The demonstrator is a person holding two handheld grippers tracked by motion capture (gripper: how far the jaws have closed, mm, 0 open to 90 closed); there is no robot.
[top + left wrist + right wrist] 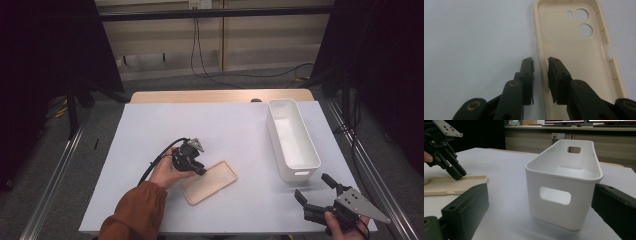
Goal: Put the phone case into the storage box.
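Left gripper view: hand-held gripper (541,62) narrowed astride smooth beige phone case (579,57) rim.

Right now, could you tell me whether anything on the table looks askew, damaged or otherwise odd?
Only slightly: the beige rubbery phone case lies open side up, skewed to the table edges, one long rim between the left gripper fingers. The white plastic bin stands upright, undamaged.
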